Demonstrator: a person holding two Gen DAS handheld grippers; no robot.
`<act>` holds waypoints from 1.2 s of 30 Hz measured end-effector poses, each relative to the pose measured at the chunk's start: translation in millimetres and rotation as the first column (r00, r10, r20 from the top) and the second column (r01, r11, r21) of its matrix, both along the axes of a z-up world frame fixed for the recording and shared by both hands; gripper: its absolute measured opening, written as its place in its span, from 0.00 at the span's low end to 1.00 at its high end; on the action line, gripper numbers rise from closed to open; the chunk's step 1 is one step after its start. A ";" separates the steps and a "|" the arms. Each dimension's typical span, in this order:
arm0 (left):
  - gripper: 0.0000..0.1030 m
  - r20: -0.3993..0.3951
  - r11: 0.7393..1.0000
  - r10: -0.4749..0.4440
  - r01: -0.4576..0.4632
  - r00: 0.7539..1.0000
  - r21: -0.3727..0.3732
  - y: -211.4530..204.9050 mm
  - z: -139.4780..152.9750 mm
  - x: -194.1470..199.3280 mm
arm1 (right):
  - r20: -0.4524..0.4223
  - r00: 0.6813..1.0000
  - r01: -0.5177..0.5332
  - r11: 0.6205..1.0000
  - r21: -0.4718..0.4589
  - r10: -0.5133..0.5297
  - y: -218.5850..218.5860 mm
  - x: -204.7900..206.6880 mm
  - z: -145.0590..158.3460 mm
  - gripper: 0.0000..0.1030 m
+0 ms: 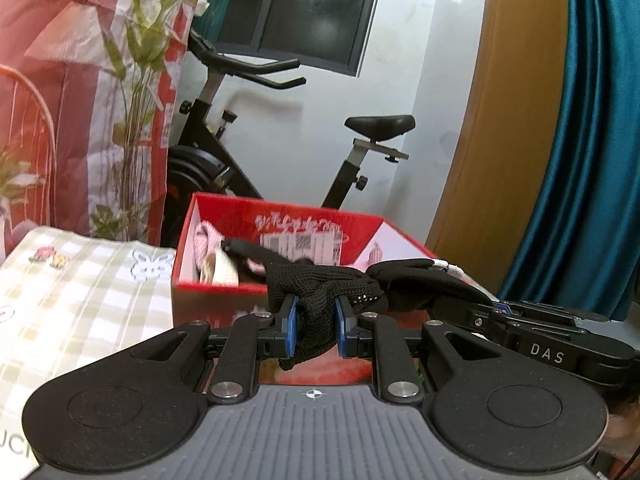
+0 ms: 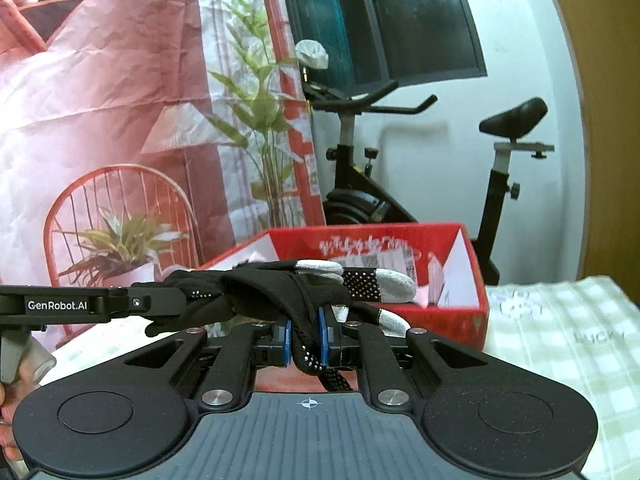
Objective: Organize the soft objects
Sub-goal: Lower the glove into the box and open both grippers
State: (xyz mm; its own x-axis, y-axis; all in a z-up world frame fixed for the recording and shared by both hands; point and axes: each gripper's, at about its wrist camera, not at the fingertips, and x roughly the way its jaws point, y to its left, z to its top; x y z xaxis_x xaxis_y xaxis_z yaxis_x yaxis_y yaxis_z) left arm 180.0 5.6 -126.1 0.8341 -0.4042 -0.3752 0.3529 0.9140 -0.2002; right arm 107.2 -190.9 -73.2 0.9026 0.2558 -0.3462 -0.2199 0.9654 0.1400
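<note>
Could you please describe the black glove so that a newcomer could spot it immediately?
Find the red box in front of the exercise bike. Just before it, the black glove hangs pinched between both hand-held grippers, left and right. Its grey fingertips and white grip dots distinguish it.

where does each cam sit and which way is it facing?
Left wrist: on the left gripper, facing along its fingers to the red box and exercise bike; the right gripper enters at right.
Right wrist: on the right gripper, facing the same box; the left gripper and a hand show at left.
Shared: both grippers clamp the black glove, with box and bike behind.
</note>
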 end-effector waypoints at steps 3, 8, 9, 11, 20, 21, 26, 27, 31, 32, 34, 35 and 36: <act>0.20 -0.009 1.000 -0.005 0.005 1.000 0.000 0.0 7.2 14.1 | -0.006 1.000 0.004 1.000 0.005 -0.004 -2.7 13.2 7.3 0.11; 0.19 -0.033 1.000 -0.001 0.001 0.999 0.005 -0.1 17.6 43.8 | -0.053 0.999 0.004 1.000 0.013 -0.004 -5.7 48.2 16.6 0.11; 0.20 -0.040 1.000 0.000 0.001 0.999 0.010 -0.5 18.7 50.5 | -0.064 0.998 0.007 1.000 0.017 -0.006 -5.9 55.2 17.5 0.11; 0.19 -0.060 1.000 0.012 -0.011 0.998 0.022 -1.2 19.5 64.8 | -0.084 0.996 0.013 1.000 0.019 -0.012 -5.1 70.2 18.0 0.11; 0.20 -0.129 0.995 0.053 -0.041 0.990 0.090 -7.9 19.8 122.6 | -0.185 0.980 0.070 0.996 -0.053 -0.079 7.6 133.1 -2.8 0.11; 0.20 -0.131 0.994 0.056 -0.042 0.990 0.105 -10.5 18.6 126.6 | -0.191 0.977 0.083 0.995 -0.060 -0.093 8.8 137.8 -5.0 0.11; 0.58 -0.103 0.985 0.072 -0.055 0.992 0.163 -18.0 16.9 128.7 | -0.198 0.967 0.146 0.986 -0.084 -0.160 9.7 147.6 -13.4 0.25; 0.68 -0.087 0.985 0.071 -0.056 0.994 0.165 -18.0 18.1 126.1 | -0.195 0.969 0.140 0.986 -0.088 -0.155 8.1 147.2 -14.5 0.25; 0.73 -0.058 0.983 0.064 -0.052 0.996 0.175 -17.1 19.8 117.4 | -0.184 0.971 0.130 0.985 -0.116 -0.150 5.3 141.3 -13.7 0.27; 0.73 -0.059 0.982 0.060 -0.049 0.996 0.182 -17.3 19.9 116.0 | -0.183 0.971 0.135 0.984 -0.117 -0.154 4.1 139.6 -13.1 0.28; 0.73 -0.053 0.980 0.061 -0.049 0.997 0.194 -16.3 21.6 111.5 | -0.173 0.972 0.139 0.984 -0.115 -0.158 0.5 134.4 -9.4 0.31; 0.73 -0.051 0.980 0.060 -0.049 0.997 0.194 -16.4 22.7 110.1 | -0.165 0.974 0.140 0.983 -0.116 -0.158 -0.2 131.2 -7.7 0.32; 0.74 -0.049 0.981 0.057 -0.047 0.997 0.190 -15.0 24.2 106.7 | -0.158 0.975 0.138 0.984 -0.117 -0.155 -1.3 128.4 -5.6 0.33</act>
